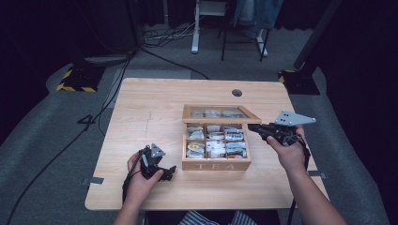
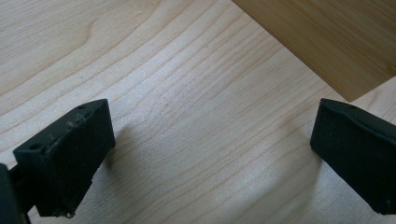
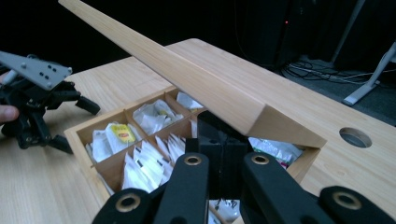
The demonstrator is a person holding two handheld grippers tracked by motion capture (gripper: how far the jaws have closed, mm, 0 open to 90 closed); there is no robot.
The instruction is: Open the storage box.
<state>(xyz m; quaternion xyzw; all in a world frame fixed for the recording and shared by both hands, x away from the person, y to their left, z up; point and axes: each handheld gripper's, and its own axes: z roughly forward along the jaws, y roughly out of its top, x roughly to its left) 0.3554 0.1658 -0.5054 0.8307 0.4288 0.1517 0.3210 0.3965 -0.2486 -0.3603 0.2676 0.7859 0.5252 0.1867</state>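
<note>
A wooden tea box (image 1: 216, 165) marked TEA stands mid-table, its compartments packed with tea bags (image 1: 216, 140). Its glass-paned lid (image 1: 220, 114) is raised at a slant. My right gripper (image 1: 252, 126) sits at the lid's right front corner. In the right gripper view its jaws (image 3: 223, 137) are pressed together just under the lid's edge (image 3: 187, 79), above the tea bags (image 3: 140, 163). My left gripper (image 1: 169, 172) rests on the table left of the box, jaws wide apart (image 2: 210, 140) with bare wood between them. The box corner (image 2: 336, 42) lies beyond them. It also appears across the box (image 3: 77, 125).
A round cable hole (image 1: 237, 93) is in the table's far right part. Cables (image 1: 108, 103) trail over the grey floor to the left. Yellow-black stand bases (image 1: 75, 82) and white desk legs (image 1: 195, 33) stand beyond the table.
</note>
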